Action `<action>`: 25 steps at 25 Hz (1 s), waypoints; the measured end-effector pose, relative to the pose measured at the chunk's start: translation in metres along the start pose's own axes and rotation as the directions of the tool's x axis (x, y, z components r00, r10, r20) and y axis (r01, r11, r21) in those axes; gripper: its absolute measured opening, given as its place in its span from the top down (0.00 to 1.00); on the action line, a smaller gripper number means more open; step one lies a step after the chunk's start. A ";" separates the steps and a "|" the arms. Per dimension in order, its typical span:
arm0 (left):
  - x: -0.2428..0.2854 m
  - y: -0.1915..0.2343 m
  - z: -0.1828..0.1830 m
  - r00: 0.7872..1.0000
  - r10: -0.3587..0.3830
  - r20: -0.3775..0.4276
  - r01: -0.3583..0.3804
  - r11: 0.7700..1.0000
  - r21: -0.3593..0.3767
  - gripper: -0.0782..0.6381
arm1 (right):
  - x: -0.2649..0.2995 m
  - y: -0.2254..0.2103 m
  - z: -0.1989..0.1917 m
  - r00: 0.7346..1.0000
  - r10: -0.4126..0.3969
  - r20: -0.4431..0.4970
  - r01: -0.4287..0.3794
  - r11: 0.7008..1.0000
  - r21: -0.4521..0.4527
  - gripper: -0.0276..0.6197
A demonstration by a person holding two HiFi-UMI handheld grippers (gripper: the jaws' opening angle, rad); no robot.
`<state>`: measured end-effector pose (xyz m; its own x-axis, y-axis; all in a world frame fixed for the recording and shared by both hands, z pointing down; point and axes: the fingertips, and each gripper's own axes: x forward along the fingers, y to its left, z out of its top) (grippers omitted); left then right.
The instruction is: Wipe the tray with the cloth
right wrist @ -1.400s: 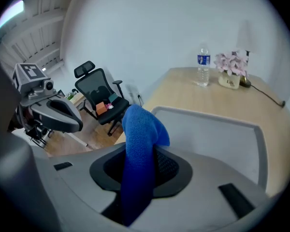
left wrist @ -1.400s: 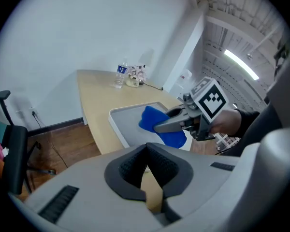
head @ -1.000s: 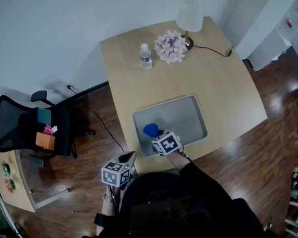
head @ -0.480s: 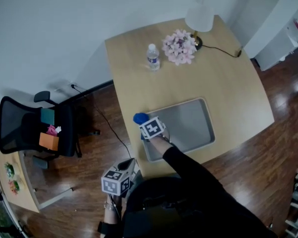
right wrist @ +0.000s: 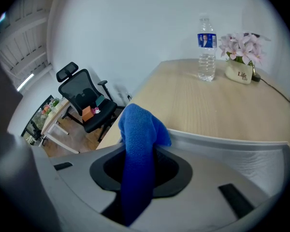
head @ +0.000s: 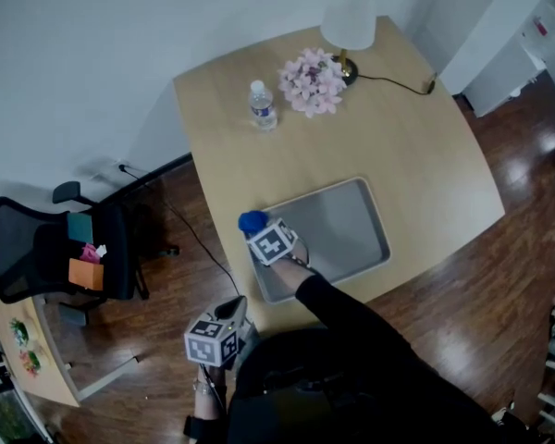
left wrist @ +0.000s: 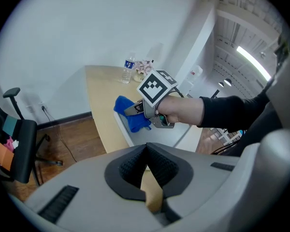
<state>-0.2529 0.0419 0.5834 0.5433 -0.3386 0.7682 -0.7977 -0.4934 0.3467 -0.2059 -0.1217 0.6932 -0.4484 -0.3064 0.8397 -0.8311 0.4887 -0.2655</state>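
Note:
A grey tray (head: 370,213) lies near the front edge of the wooden table (head: 425,155). My right gripper (head: 262,232) is shut on a blue cloth (head: 252,220) and holds it at the tray's left corner, over the rim. In the right gripper view the cloth (right wrist: 137,129) bulges up from between the jaws of the right gripper (right wrist: 140,153), with the tray's rim (right wrist: 222,141) just ahead. My left gripper (head: 229,314) hangs off the table's front left, above the floor, shut with nothing in it. From the left gripper view the left gripper (left wrist: 146,149) looks toward the cloth (left wrist: 128,116).
At the table's far side stand a water bottle (head: 260,105), a pot of pink flowers (head: 312,81) and a lamp (head: 346,28) with a cable. A black office chair (head: 55,248) with small boxes on it is on the wooden floor at the left.
My right gripper has carried the cloth from inside the tray's left part to the tray's left corner. The left gripper has kept its place.

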 end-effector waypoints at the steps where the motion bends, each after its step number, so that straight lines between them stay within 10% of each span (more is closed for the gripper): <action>1: 0.001 -0.002 0.000 1.000 -0.001 -0.003 0.001 1.000 0.000 0.90 | -0.003 -0.007 0.000 1.000 -0.016 0.006 0.016 1.000 -0.010 0.78; 25: 0.032 -0.055 0.019 0.999 -0.034 -0.011 0.035 0.997 0.069 0.90 | -0.119 -0.241 -0.070 0.947 -0.320 -0.001 0.318 0.939 0.135 0.78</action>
<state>-0.1866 0.0431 0.5790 0.5675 -0.3123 0.7619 -0.7581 -0.5592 0.3355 0.0704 -0.1457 0.6902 -0.1582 -0.4464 0.8807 -0.9669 0.2510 -0.0465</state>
